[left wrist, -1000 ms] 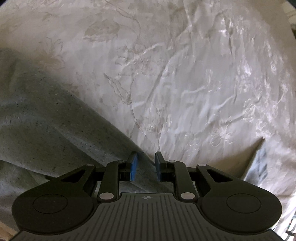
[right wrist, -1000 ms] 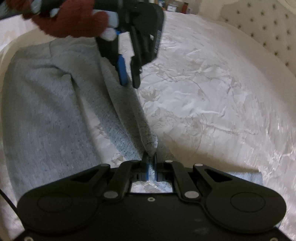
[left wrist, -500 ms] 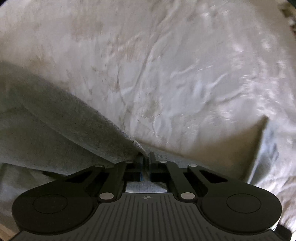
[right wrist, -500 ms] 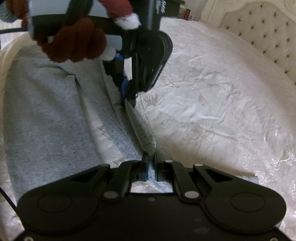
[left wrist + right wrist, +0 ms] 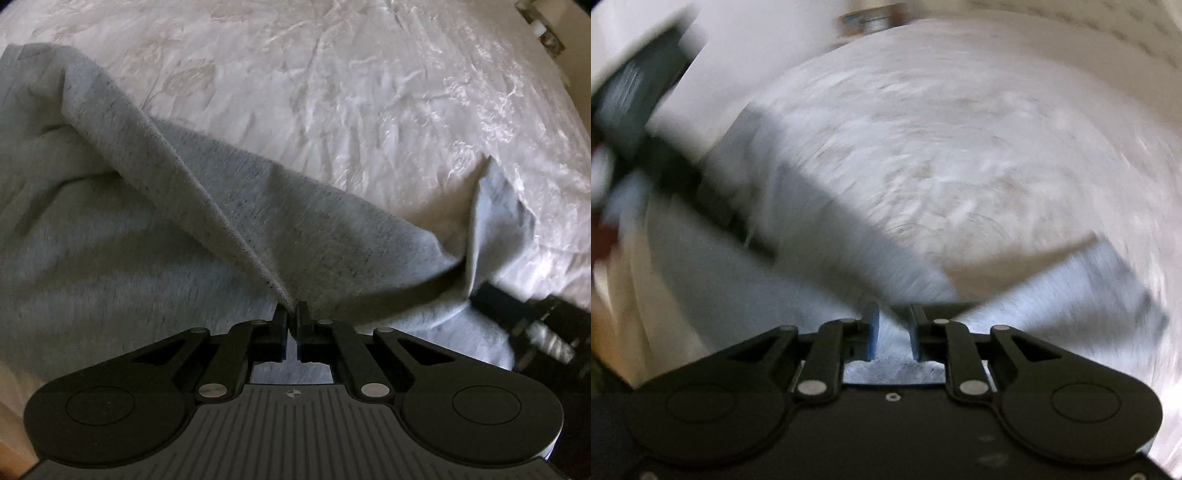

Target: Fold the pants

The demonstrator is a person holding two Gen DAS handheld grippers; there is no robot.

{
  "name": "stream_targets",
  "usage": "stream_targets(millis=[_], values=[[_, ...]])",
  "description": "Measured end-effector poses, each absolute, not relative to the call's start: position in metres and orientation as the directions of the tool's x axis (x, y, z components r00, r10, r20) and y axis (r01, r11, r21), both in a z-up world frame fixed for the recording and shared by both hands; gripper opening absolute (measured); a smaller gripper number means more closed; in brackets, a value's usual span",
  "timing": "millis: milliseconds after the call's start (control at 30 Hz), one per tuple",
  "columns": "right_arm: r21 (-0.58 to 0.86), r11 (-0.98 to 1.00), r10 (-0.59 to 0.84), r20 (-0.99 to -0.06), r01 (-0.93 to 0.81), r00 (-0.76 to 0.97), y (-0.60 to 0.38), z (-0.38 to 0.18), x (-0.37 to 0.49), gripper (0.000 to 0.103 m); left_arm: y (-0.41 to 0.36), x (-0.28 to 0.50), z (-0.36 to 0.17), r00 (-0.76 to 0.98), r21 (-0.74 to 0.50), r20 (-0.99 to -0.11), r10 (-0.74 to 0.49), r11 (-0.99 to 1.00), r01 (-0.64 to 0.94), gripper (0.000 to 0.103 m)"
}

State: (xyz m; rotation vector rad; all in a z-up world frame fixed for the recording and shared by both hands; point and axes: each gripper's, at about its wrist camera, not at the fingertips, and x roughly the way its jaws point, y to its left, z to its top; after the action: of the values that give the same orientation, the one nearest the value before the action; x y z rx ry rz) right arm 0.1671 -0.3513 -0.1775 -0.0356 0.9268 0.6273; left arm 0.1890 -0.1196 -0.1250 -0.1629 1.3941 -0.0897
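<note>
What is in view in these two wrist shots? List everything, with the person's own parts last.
pants: one, grey, spread on the bed with an edge lifted into a ridge.
bedspread: one, white with a faint flower pattern, under the pants.
headboard: one, pale and tufted, top right of the right wrist view, blurred.
small things beyond the bed: too blurred to count or name.
left gripper: one, black, shut on the lifted pants edge.
right gripper: one, black with blue pads, jaws opening with grey cloth between them.
hand: one, in dark red, at the left edge of the right wrist view, blurred.
</note>
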Motion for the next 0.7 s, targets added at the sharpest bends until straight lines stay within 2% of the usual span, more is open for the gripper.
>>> stream_targets(millis=[67,267,500,533,567,600,633,700], values=[[0.272,0.883,0.444,-0.752,-0.384,0.487,-0.366,-0.175,0.178,0.028,-0.122,0.189,-0.127,0.193,-0.16,-0.969,-0.152,0.987,-0.024,0.004],[0.167,0.985,0.161,-0.842,-0.033,0.515,-0.378,-0.202,0.247,0.033,-0.124,0.185,-0.128,0.231,-0.148,-0.962,-0.145,0.989,0.007,0.004],[0.012,0.983,-0.049,-0.944,0.181,0.326,-0.356,-0.254,0.314,0.037,-0.12,0.18,-0.13,0.249,-0.156,-0.957,-0.149,0.988,-0.009,0.004],[-0.006,0.983,-0.066,-0.944,0.183,0.322,-0.353,-0.256,0.314,0.036,-0.12,0.181,-0.13,0.253,-0.159,-0.956,-0.15,0.987,-0.014,0.004],[-0.025,0.985,-0.08,-0.943,0.173,0.324,-0.35,-0.256,0.314,0.03,-0.117,0.179,-0.128,0.257,-0.163,-0.954,-0.154,0.986,-0.016,0.004],[-0.029,0.987,-0.081,-0.941,0.159,0.329,-0.348,-0.254,0.315,0.02,-0.117,0.18,-0.126,0.266,-0.167,-0.951,-0.156,0.986,-0.017,0.003],[-0.004,0.989,-0.054,-0.938,0.146,0.344,-0.35,-0.249,0.313,0.004,-0.116,0.181,-0.124,0.276,-0.169,-0.948,-0.159,0.985,-0.015,0.003],[0.068,0.984,-0.003,-0.918,0.167,0.396,-0.363,-0.231,0.307,0.003,-0.115,0.182,-0.116,0.309,-0.169,-0.938,-0.16,0.986,-0.003,0.003]])
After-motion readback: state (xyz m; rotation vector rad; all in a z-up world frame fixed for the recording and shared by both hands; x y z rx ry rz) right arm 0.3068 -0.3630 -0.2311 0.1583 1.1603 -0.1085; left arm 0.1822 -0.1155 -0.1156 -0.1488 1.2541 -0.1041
